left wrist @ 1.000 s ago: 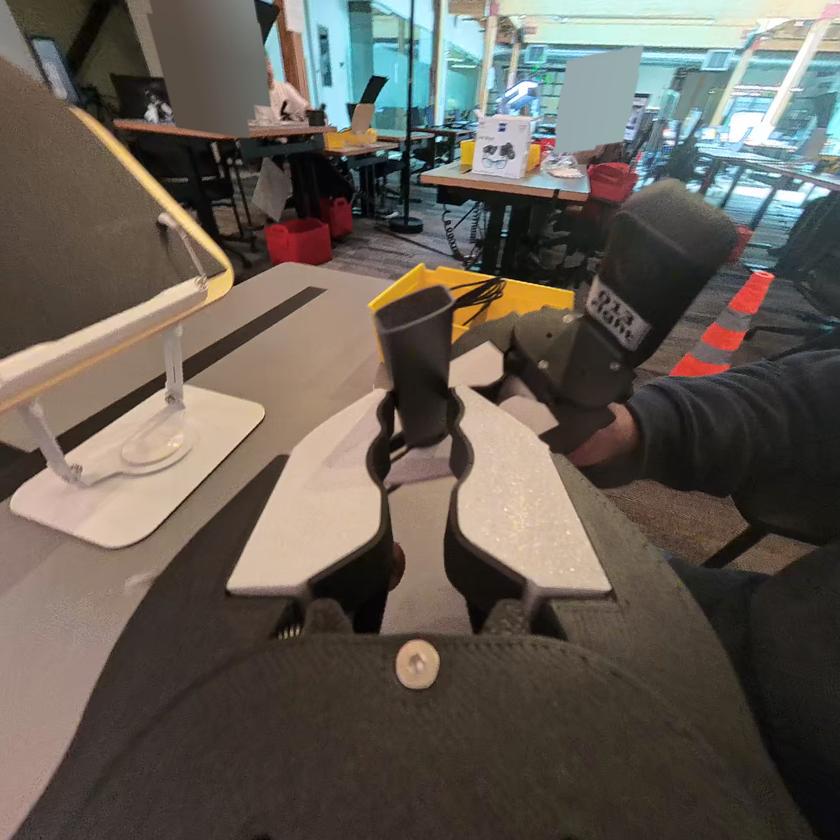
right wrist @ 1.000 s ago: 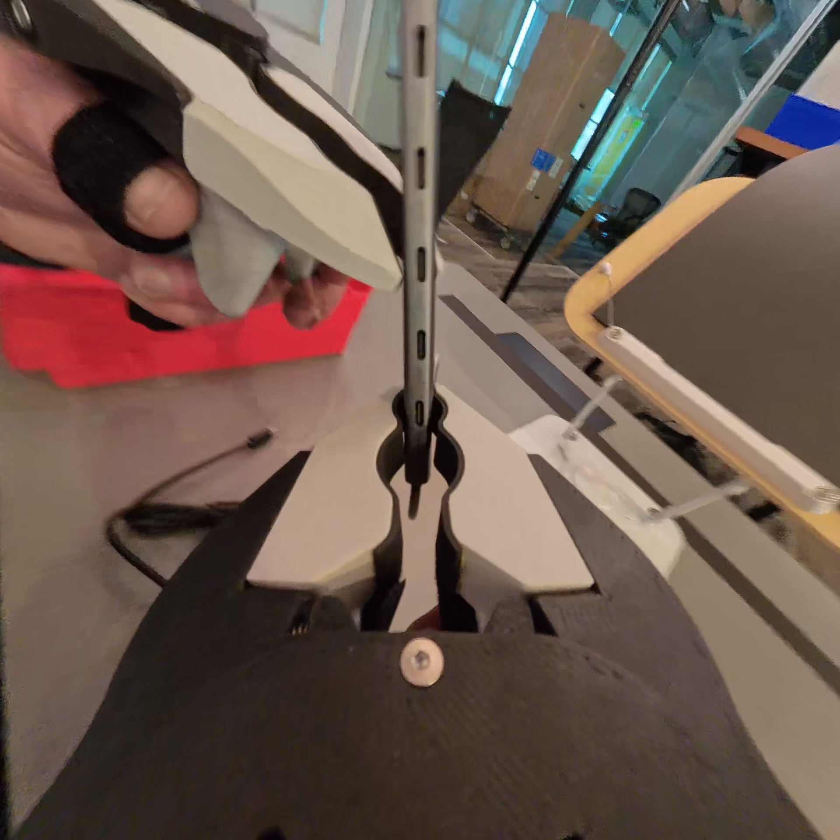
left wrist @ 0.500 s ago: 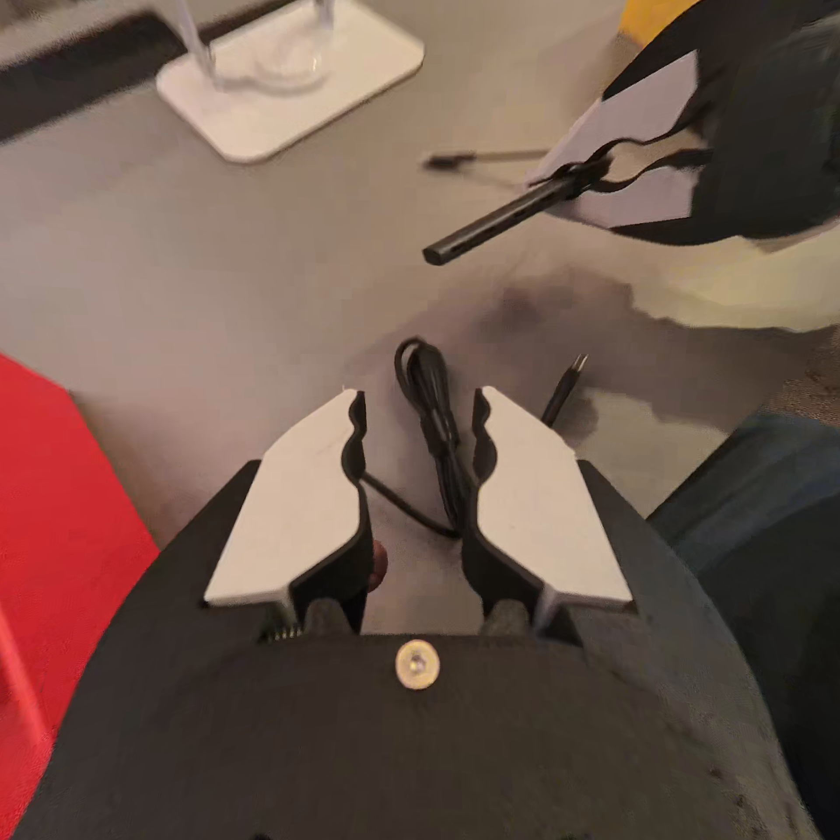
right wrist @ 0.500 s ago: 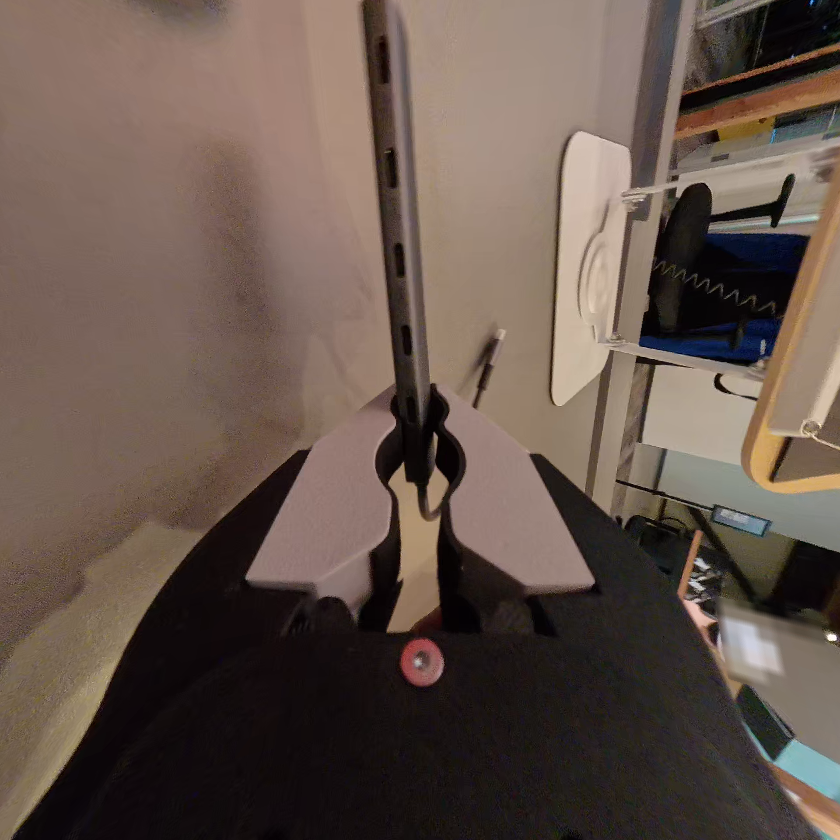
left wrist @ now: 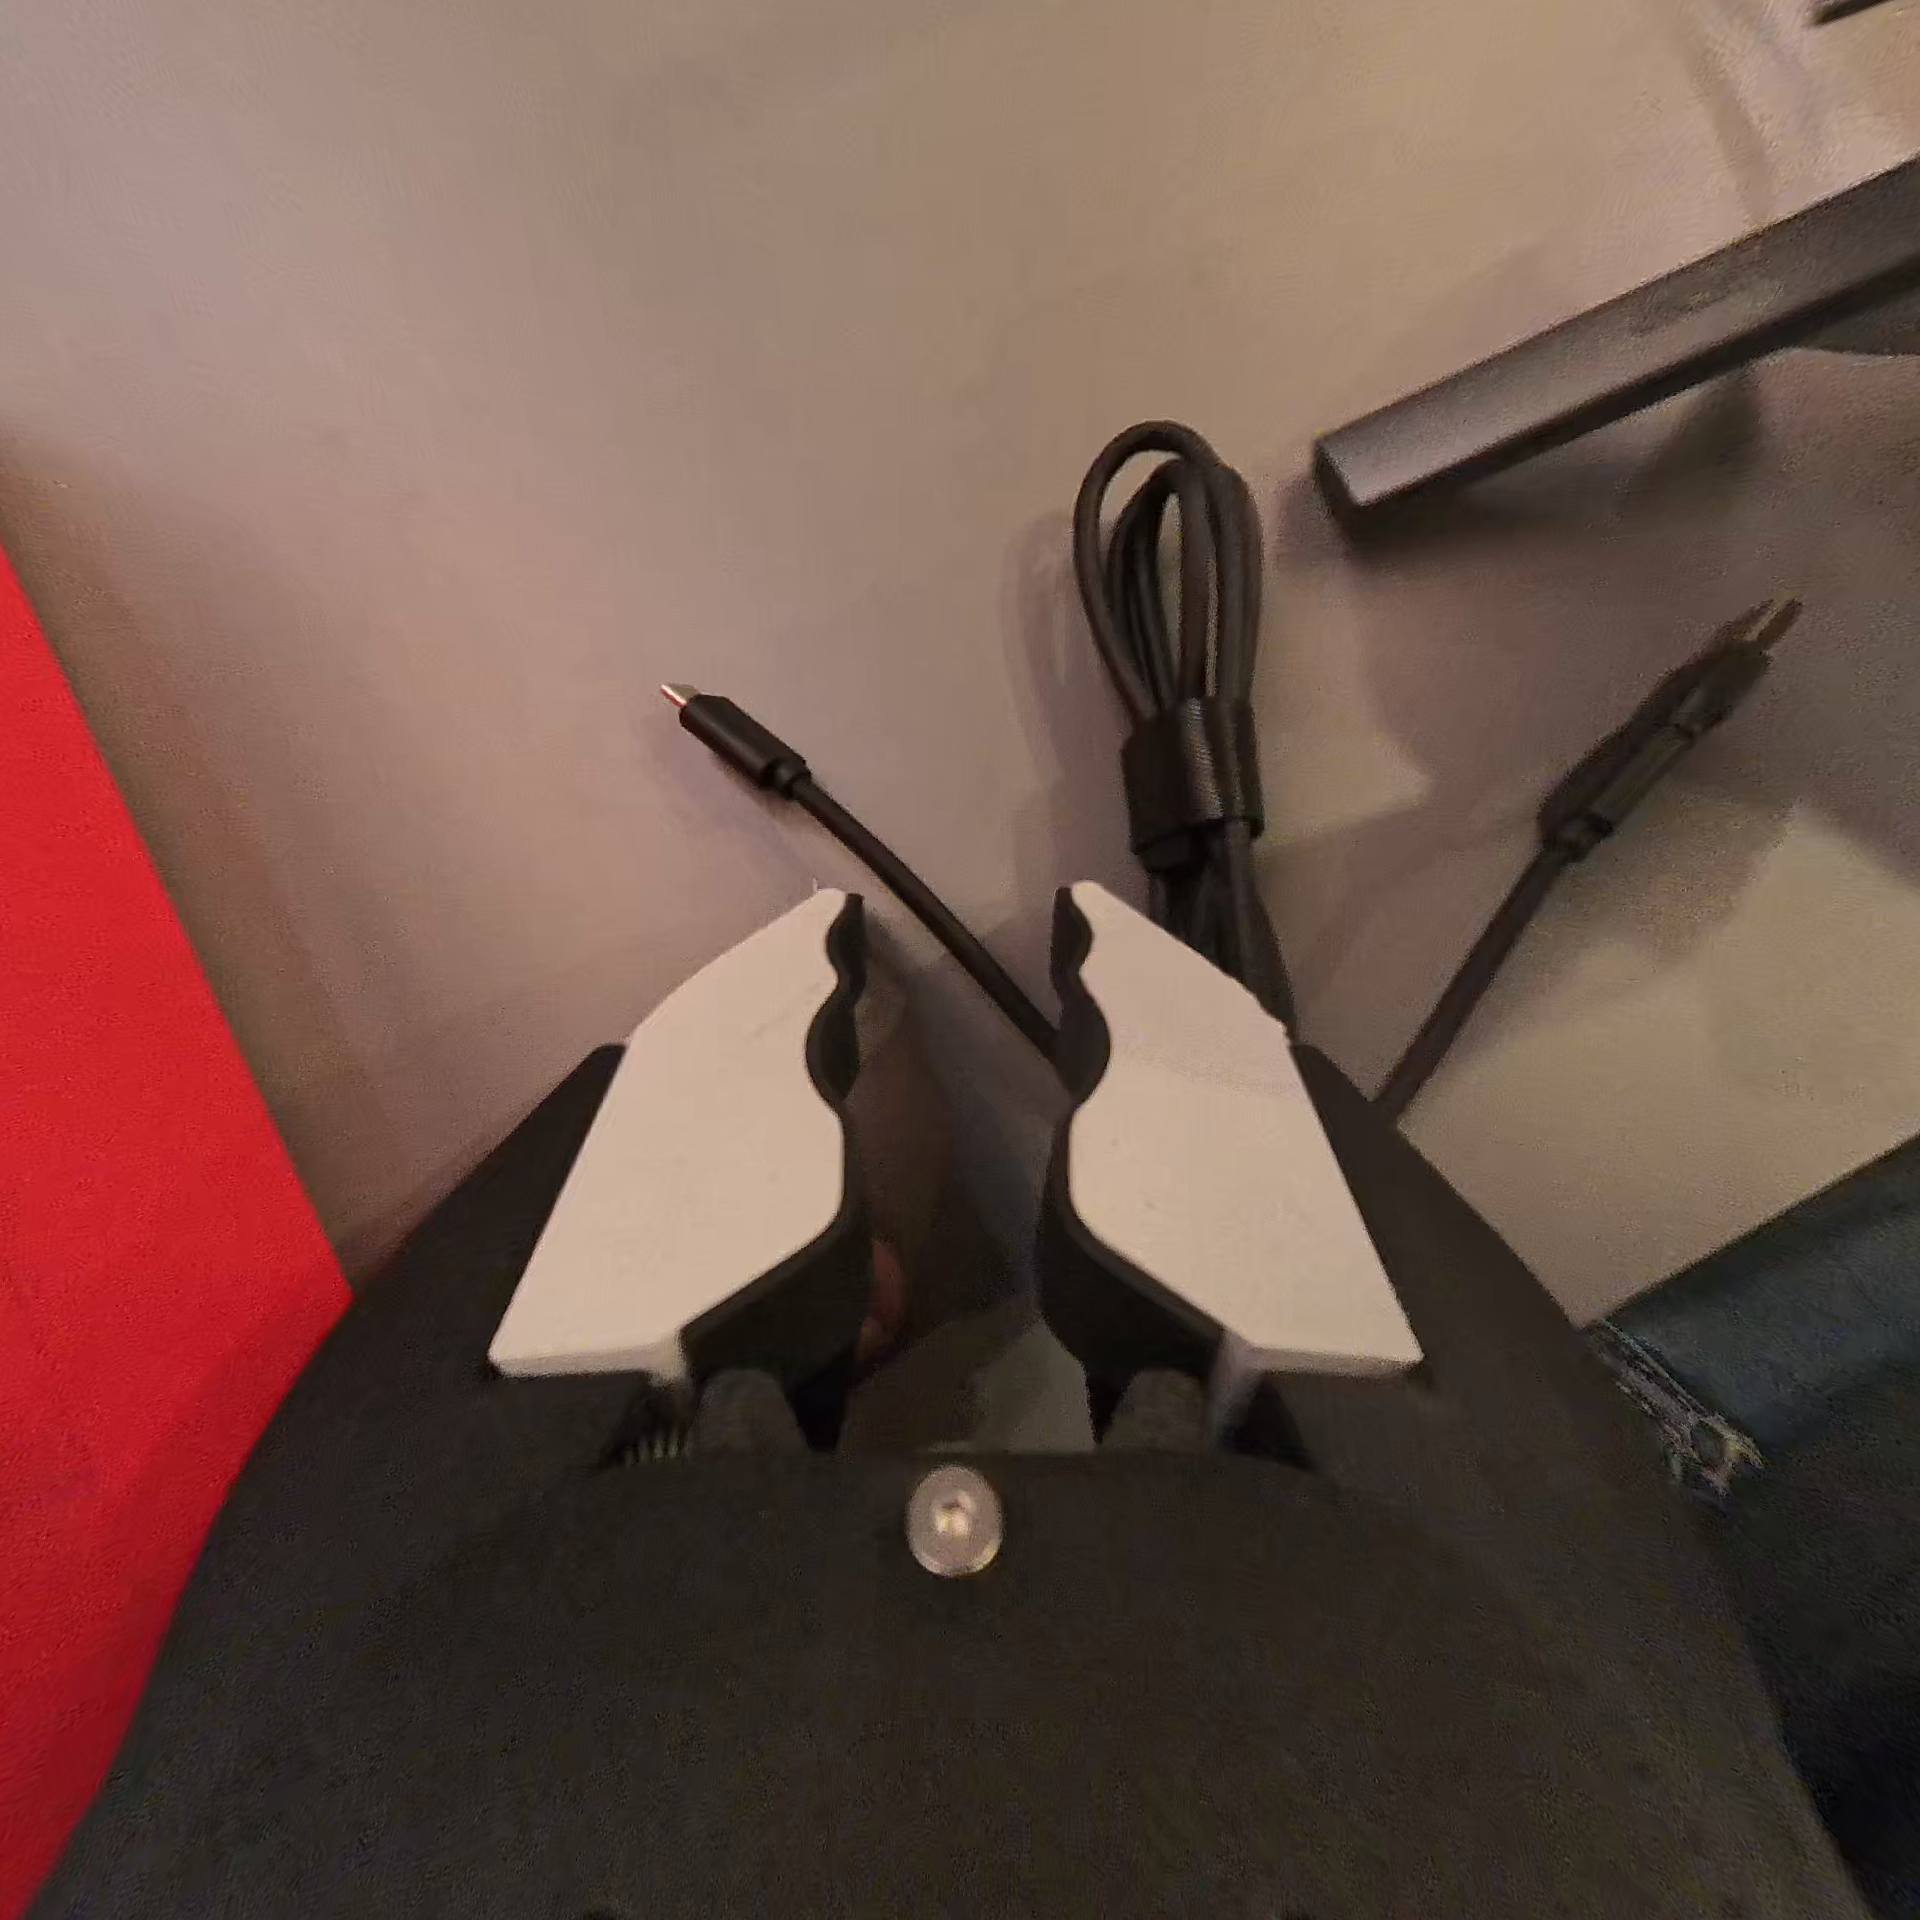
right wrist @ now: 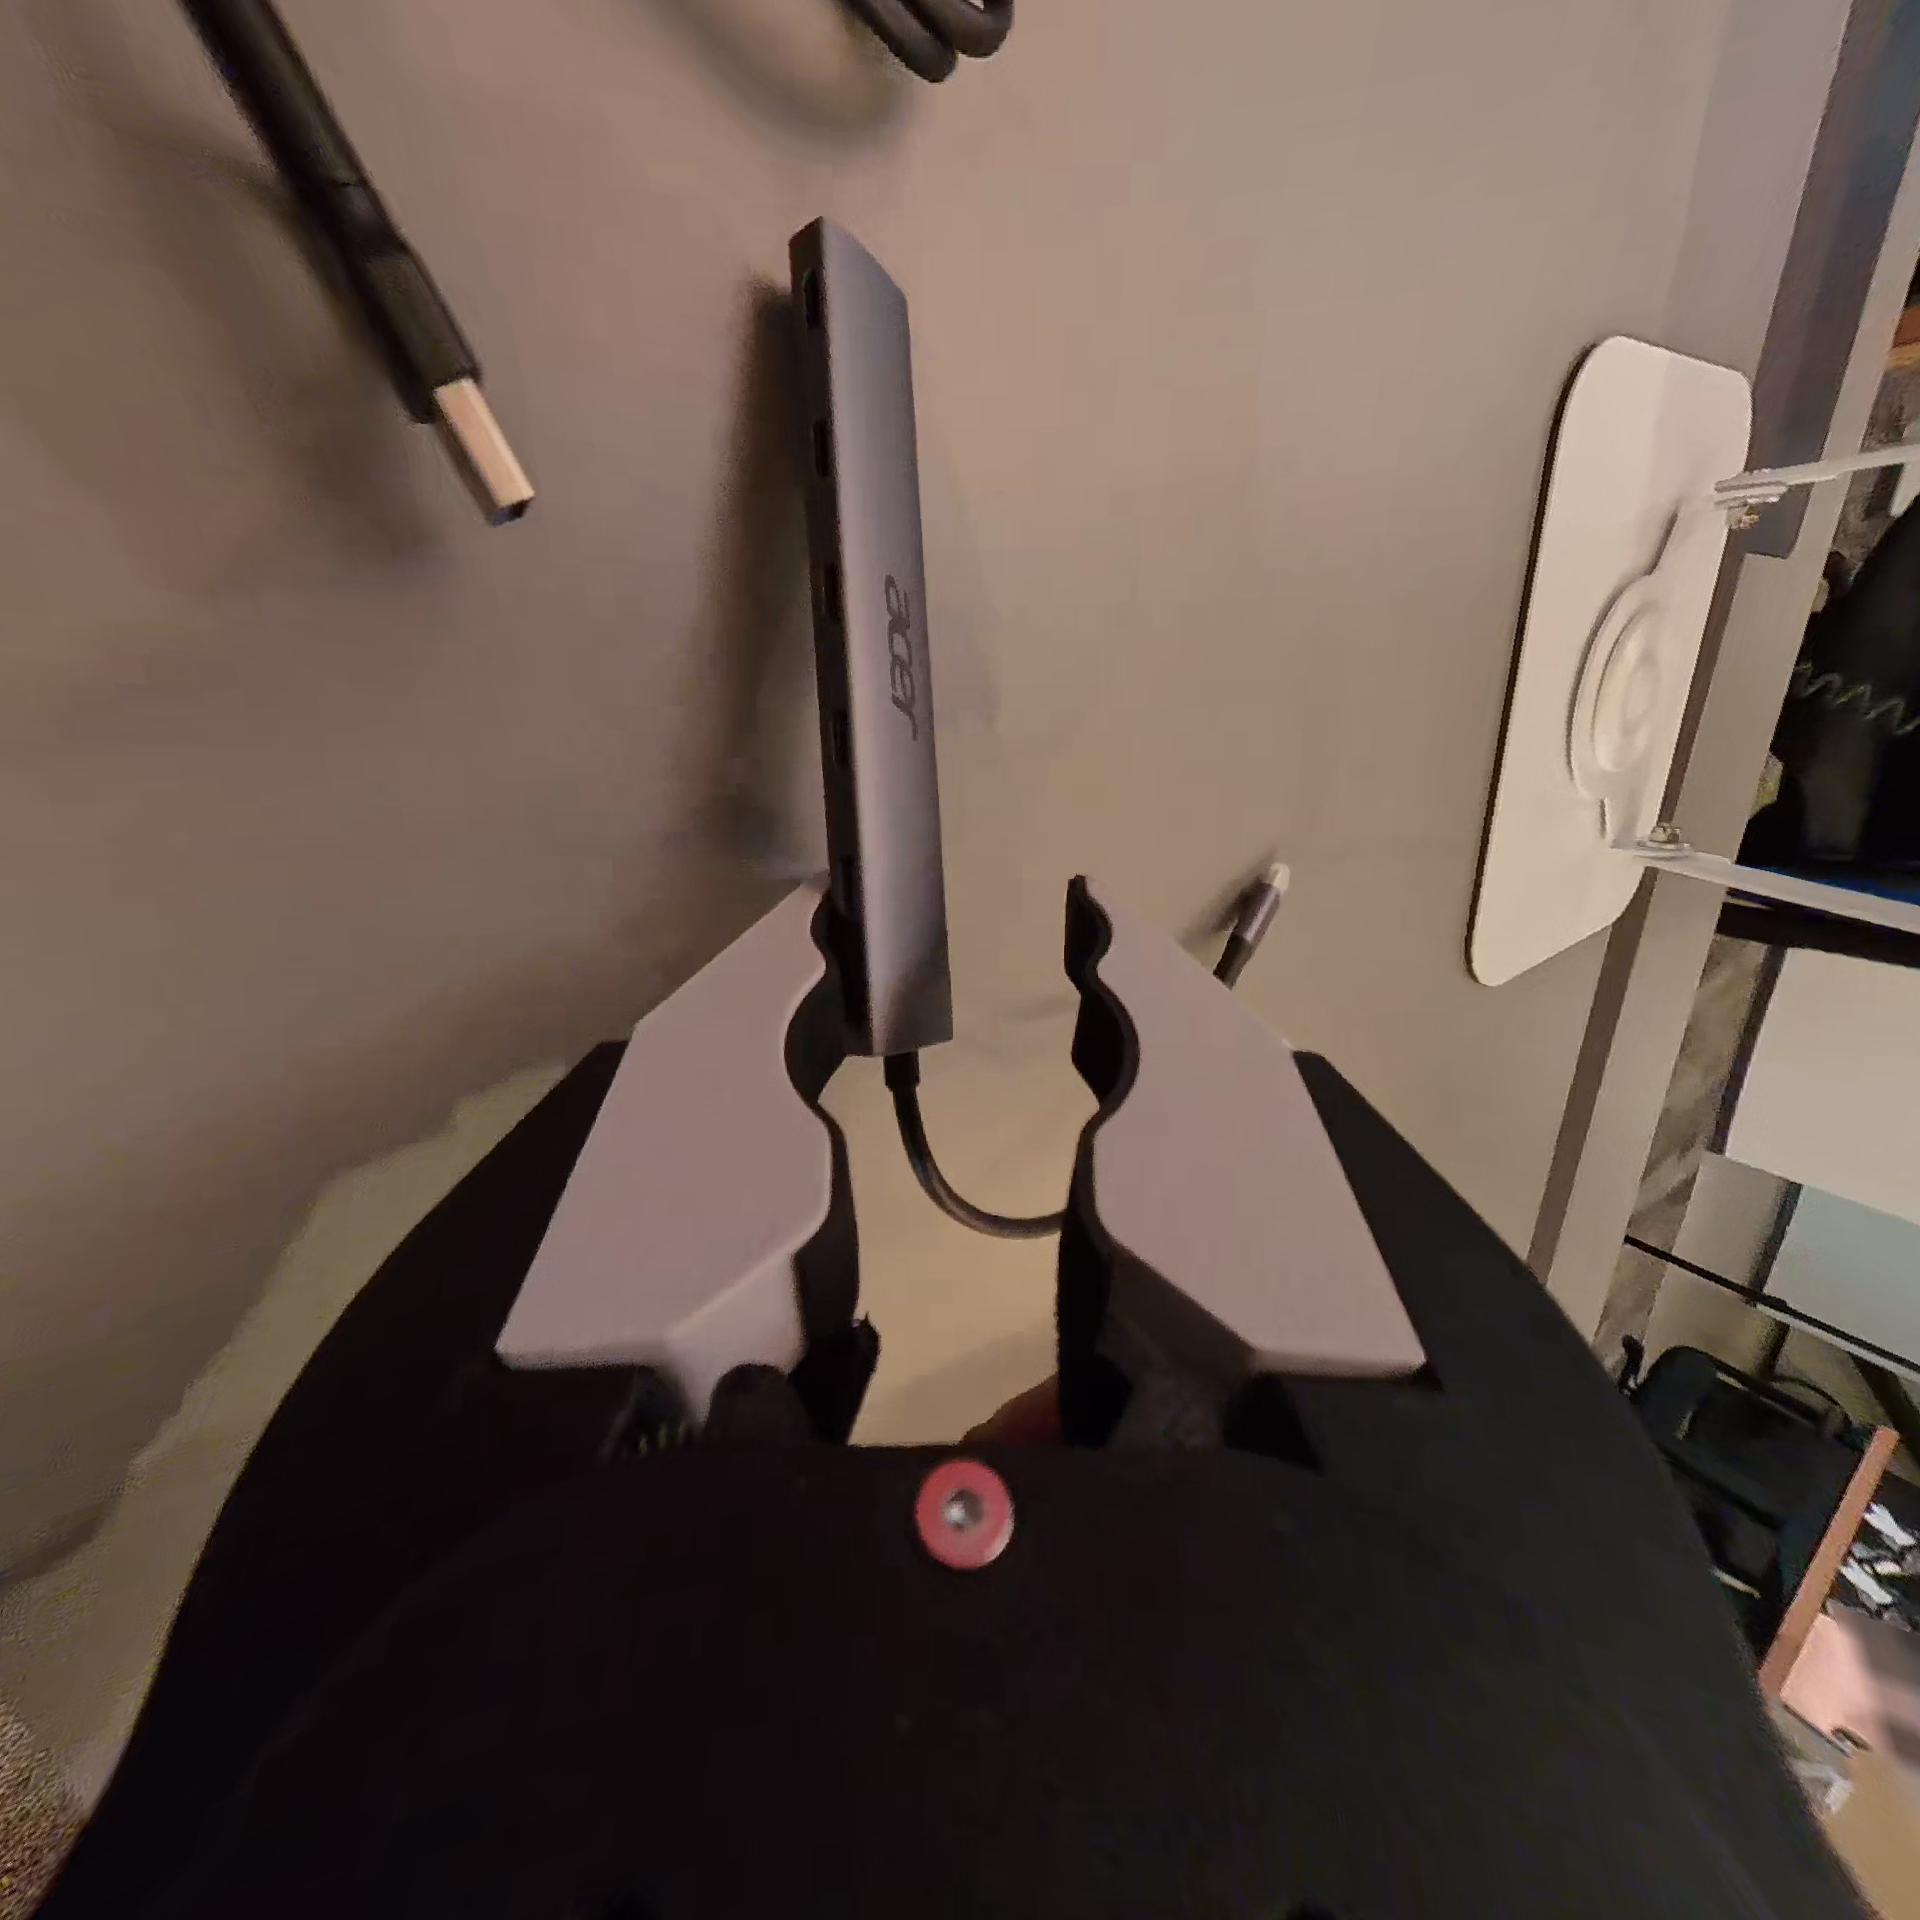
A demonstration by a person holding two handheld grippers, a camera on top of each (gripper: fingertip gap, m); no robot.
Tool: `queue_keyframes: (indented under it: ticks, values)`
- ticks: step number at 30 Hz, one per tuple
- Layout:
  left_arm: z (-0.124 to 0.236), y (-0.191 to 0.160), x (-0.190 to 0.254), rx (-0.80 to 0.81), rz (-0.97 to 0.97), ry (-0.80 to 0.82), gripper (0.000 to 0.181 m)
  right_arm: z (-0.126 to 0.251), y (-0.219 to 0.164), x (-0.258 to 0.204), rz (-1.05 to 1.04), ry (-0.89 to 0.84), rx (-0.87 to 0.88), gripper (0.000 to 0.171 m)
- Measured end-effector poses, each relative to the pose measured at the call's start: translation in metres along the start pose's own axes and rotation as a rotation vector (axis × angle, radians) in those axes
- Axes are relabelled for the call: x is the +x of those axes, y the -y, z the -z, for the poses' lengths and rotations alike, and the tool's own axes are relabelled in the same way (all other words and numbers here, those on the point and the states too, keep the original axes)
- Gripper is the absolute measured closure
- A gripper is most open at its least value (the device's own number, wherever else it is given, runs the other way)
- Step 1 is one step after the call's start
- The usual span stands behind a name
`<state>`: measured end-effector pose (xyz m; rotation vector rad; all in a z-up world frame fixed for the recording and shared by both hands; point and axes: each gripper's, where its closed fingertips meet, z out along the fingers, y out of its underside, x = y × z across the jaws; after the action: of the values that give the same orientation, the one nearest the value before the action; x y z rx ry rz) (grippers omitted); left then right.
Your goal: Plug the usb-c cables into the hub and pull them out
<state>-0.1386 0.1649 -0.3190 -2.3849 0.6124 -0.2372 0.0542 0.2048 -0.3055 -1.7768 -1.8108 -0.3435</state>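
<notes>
Setting reads as a lab or workshop bench. Work surface is a plain grey table [right wrist: 312, 727] with a dark strip along its far edge. A white stand base [right wrist: 1590, 665] with clear acrylic struts sits on it. Beyond the table edge: metal shelving [right wrist: 1683, 1039] holding assorted gear. A red bin [left wrist: 125, 1039] stands on the table.

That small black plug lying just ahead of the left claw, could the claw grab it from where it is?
Probably yes. The left claw is open, and the USB-C plug lies bare on the table just beyond its tips, its cable already running between them. Nothing covers it; the bundled cable sits off to the side.
</notes>
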Motion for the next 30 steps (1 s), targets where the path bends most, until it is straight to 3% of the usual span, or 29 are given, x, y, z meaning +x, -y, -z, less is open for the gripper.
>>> queue_keyframes:
  ticks: [4, 10, 14, 19, 24, 30]
  values:
    - [-0.006, 0.005, -0.005, 0.007, -0.038, 0.033, 0.17, 0.015, 0.004, -0.008, -0.006, 0.063, 0.06, 0.132]
    - [-0.01, 0.012, -0.002, 0.023, -0.105, 0.014, 0.176, 0.033, 0.008, -0.017, -0.085, 0.21, 0.138, 0.117]
    - [-0.006, 0.021, 0.004, 0.075, -0.132, -0.031, 0.177, 0.047, 0.009, -0.006, -0.133, 0.231, 0.214, 0.119]
    - [0.005, 0.04, 0.023, 0.093, -0.227, -0.16, 0.177, 0.068, 0.057, 0.022, -0.259, 0.226, 0.465, 0.138]
    - [0.031, 0.078, 0.046, 0.165, -0.374, -0.241, 0.177, 0.046, 0.087, 0.03, -0.356, 0.325, 0.62, 0.132]
    - [0.048, 0.087, 0.06, 0.108, -0.443, -0.402, 0.177, 0.063, 0.101, 0.049, 0.04, -0.128, 0.682, 0.137]
